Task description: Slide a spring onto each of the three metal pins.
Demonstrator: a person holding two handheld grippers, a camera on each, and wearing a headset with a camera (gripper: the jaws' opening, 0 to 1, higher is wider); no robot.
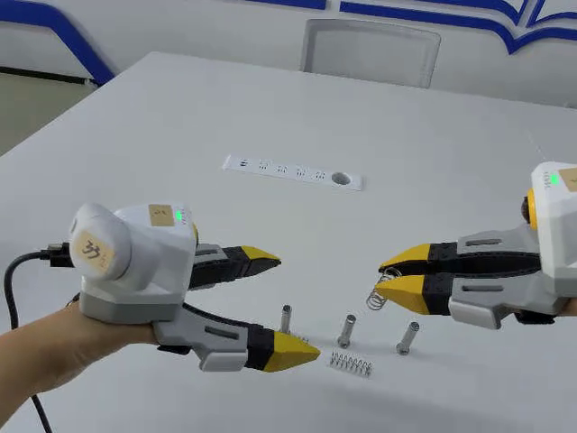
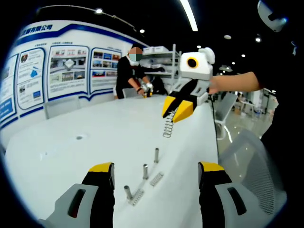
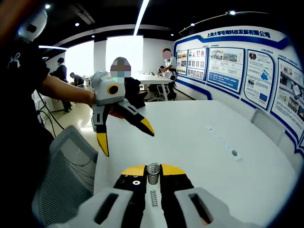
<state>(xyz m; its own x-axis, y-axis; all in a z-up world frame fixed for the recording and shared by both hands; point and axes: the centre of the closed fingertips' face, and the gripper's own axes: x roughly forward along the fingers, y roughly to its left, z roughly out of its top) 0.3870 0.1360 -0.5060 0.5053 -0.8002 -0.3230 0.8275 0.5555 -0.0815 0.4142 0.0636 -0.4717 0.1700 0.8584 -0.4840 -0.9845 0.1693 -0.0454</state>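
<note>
The white counter (image 1: 270,117) carries all the work near its front edge. Above it the left tongs (image 1: 297,308) are spread wide and hold nothing. Their yellow tips sit either side of the spot where the pins begin. The right tongs (image 1: 386,280) are nearly shut, pinching a spring (image 1: 377,298) by one end. The rest of it hangs below the tips, tilted and clear of the counter.

Three pins stand upright in a short row: left pin (image 1: 286,317), middle pin (image 1: 346,330), right pin (image 1: 407,336). All three are bare. Two loose springs lie flat beside them, one (image 1: 350,363) just in front of the middle pin and the other (image 2: 137,197) near the end pin closest to the left tongs.

As I read it, the first of three fittings is in hand: the spring is lifted but not yet over a pin. It hangs above and behind the gap between the middle and right pins, so either is a fair target. The next move calls for turning the spring until its bore points straight down. Its open end then has to be centred over the pin top before it is lowered and let go. A skewed approach would likely snag a coil on the pin head.
</note>
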